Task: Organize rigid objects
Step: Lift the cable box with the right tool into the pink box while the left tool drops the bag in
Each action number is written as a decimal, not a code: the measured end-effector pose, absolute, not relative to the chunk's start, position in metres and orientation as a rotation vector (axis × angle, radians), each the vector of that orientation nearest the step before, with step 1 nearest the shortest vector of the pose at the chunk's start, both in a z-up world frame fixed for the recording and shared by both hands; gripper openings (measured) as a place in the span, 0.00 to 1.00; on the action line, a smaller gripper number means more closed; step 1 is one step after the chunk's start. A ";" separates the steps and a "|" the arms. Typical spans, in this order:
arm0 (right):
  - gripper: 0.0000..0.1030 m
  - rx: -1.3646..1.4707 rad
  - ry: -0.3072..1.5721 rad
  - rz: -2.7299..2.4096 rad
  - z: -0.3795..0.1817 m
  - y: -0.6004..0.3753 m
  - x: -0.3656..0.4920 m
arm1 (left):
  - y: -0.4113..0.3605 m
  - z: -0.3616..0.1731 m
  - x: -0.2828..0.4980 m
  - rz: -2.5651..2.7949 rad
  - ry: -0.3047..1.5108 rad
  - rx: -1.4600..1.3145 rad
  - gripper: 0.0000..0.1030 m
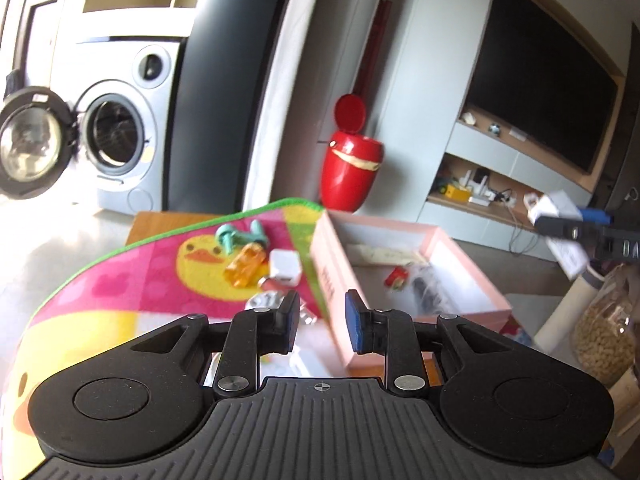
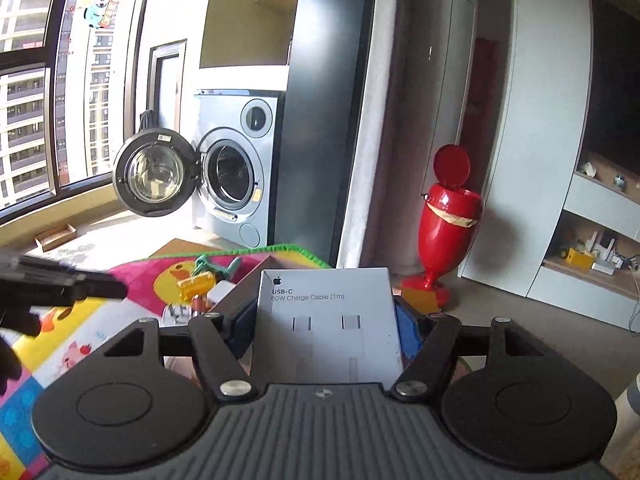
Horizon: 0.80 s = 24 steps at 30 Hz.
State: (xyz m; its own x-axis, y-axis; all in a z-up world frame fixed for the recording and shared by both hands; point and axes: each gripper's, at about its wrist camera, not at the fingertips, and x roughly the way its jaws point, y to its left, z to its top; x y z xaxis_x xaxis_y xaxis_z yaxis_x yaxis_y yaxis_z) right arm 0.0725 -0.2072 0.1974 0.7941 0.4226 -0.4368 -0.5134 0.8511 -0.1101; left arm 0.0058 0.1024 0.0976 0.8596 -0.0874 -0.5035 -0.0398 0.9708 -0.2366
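- While the left wrist view is looking down over a table, the left gripper (image 1: 322,322) is hovering with its jaws a narrow gap apart, gripping nothing.
- Just beyond it, the open pink box (image 1: 472,256) is sitting beside the duck mat (image 1: 132,280); a small red item (image 1: 396,279) is lying inside the box.
- Left of the box, an orange toy (image 1: 244,266), a teal toy (image 1: 236,237) and a white charger (image 1: 285,270) are lying on the mat.
- Right of the box, the right gripper (image 1: 588,236) is carrying a white carton.
- From the right wrist view, the right gripper (image 2: 326,328) is clamping the white cable carton (image 2: 326,320), upright, between its blue pads (image 2: 408,328), above the box.
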 end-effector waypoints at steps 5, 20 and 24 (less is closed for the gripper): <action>0.78 -0.205 0.451 0.472 0.191 -0.171 0.123 | 0.151 0.069 -0.021 0.163 0.626 -0.308 0.27; 0.49 -0.398 0.719 0.736 0.058 -0.047 0.056 | 0.146 0.062 0.018 0.093 0.614 -0.290 0.27; 0.20 -0.378 0.763 0.760 0.058 -0.071 0.058 | 0.137 0.058 0.049 0.068 0.612 -0.271 0.27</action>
